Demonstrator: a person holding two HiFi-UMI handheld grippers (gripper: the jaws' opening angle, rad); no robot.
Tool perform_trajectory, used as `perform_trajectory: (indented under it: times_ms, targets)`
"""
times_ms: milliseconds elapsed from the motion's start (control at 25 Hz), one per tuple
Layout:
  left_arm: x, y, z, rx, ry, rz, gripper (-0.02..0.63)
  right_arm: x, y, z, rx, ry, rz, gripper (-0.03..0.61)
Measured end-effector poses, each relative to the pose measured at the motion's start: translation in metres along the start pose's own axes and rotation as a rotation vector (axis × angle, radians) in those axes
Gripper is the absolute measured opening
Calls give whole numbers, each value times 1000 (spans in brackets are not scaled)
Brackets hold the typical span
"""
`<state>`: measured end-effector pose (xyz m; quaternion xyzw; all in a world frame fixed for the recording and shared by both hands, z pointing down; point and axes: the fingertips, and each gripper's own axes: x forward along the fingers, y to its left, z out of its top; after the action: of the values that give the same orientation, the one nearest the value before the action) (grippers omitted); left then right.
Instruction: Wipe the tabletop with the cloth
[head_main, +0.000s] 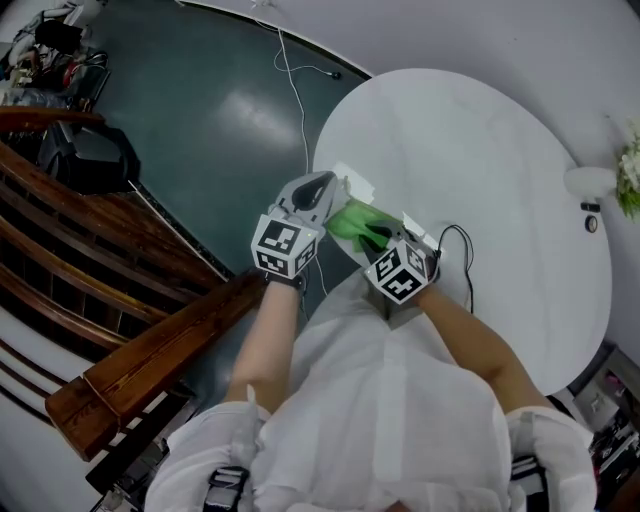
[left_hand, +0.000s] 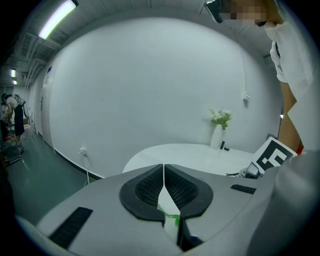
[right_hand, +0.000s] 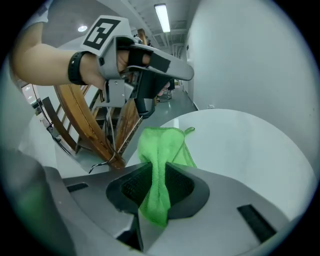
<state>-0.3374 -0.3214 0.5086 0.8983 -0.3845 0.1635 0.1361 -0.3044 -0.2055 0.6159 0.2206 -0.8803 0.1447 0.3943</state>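
Note:
A green cloth (head_main: 357, 224) hangs bunched between my two grippers, above the near left edge of the round white table (head_main: 480, 150). My right gripper (right_hand: 159, 187) is shut on a fold of the cloth (right_hand: 159, 165), and the rest drapes forward toward the tabletop (right_hand: 240, 145). My left gripper (left_hand: 164, 187) is shut on a thin white tag with green stitching (left_hand: 168, 209), seemingly the cloth's label. In the right gripper view the left gripper (right_hand: 142, 107) hovers just above the cloth's top edge. In the head view the left gripper (head_main: 320, 195) and right gripper (head_main: 395, 240) sit close together.
A white vase with flowers (left_hand: 218, 131) stands at the table's far side, with a small dark object beside it. A black cable (head_main: 462, 250) lies on the table near my right gripper. Wooden furniture (head_main: 150, 350) stands to the left on the dark green floor (head_main: 220, 110).

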Motion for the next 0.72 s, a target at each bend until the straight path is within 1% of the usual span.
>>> perform_trajectory:
  times_ms: [160, 320, 480, 720]
  targets:
    - [12, -11, 4, 12, -3, -26, 21, -14, 14, -23, -63, 10, 32, 69]
    - [26, -28, 9, 26, 1, -65, 20, -32, 4, -48, -120, 18, 20, 69]
    - [43, -45, 13, 37, 7, -98, 20, -46, -34, -59, -114, 13, -45, 69]
    - [62, -70, 21, 46, 13, -136, 20, -61, -103, -58, -106, 5, -122, 69]
